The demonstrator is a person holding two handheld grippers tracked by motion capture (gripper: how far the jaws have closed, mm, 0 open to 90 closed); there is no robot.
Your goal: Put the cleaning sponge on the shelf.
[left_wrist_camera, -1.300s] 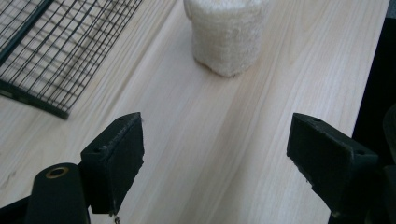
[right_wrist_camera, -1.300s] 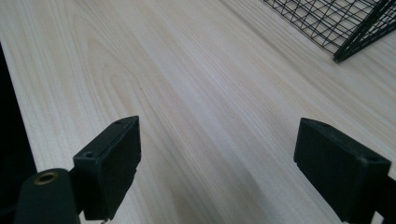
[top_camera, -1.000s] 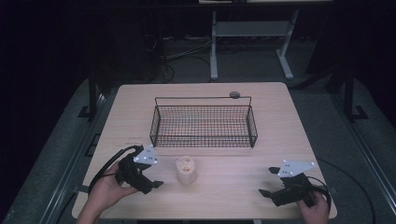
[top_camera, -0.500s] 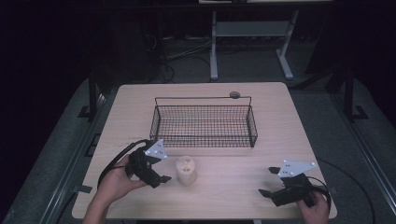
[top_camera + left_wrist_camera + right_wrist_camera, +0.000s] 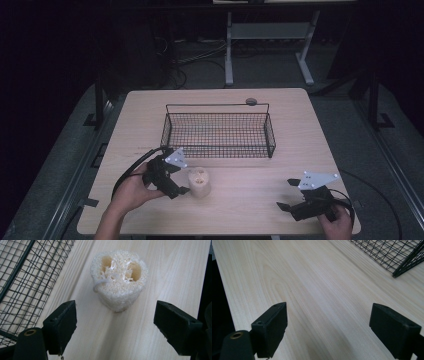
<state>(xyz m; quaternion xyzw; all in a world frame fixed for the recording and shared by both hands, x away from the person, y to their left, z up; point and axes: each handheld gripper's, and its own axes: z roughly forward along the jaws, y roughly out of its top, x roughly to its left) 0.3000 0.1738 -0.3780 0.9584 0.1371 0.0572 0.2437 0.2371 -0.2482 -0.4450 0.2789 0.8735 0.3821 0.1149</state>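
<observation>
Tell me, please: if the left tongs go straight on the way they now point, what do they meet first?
Most likely the loofah piece. It stands upright on the table, straight ahead of the open left tongs, roughly centred between the jaws. The wire basket lies off to the side.

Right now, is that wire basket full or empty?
Empty. In the high view the basket shows only bare mesh with the table through it; the loofah stands outside, in front of it.
</observation>
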